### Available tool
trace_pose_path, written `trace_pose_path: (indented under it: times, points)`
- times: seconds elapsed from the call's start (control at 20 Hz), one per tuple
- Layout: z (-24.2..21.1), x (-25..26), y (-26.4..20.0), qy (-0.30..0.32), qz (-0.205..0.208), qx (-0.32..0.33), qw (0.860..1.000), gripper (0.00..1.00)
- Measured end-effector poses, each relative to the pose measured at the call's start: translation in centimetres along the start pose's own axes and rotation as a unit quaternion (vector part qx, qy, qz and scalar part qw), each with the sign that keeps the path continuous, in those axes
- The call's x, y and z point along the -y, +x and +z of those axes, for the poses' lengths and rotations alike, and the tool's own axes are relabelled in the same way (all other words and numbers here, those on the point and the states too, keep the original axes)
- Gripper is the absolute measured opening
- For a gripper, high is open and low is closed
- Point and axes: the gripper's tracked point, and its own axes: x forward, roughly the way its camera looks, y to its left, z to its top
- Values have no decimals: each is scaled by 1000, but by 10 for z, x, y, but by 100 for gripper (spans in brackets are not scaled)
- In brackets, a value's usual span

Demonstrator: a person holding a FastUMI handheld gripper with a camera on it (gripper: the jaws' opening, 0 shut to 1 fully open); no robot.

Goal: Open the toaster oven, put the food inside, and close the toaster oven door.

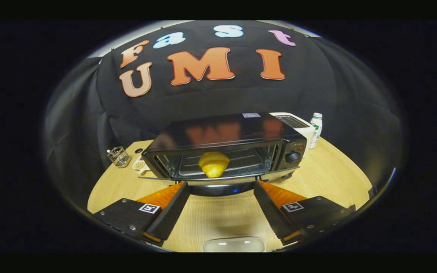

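the croissant (pixel 213 163) sat on the wire rack (pixel 241 161) inside the toaster oven (pixel 224 146), near the front lip and a bit left of centre, so the food step looked done. the oven door (pixel 218 179) hung folded down flat toward the camera, its edge just ahead of the gripper (pixel 220 201), whose fingers were spread wide w/ nothing between them, tips just short of the door on either side. what was left, judging by this, was closing the door. main risk: the croissant was so far fwd that a door swung up fast might clip or squash it, or nudge it off the rack. second risk: spread fingers lifting from under the door could slip off its smooth edge and let it drop back w/ a bang, or shove the light oven backward on the wooden table (pixel 328 174). a push too far right might also catch the control knob (pixel 292 157). behind the oven stood a white toaster (pixel 298 123) and a small bottle (pixel 316 129); a sliding oven could knock the bottle over. a wire holder (pixel 119 156) sat well off to the left, out of harm's way.
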Motion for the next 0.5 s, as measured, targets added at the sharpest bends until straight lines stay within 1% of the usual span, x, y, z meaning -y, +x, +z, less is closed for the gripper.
trace_pose_path:
  times: [0.15, 0.25, 0.35, 0.5]
  points:
    - [8, 2, 9, -2, -14, -7, 1000, 100]
    - [30, -4, 6, -7, -12, 13, 1000, 100]
    - [49, -7, -7, -7, -12, 17, 1000, 100]
    - [91, -7, -31, -9, -13, 56, 998, 100]
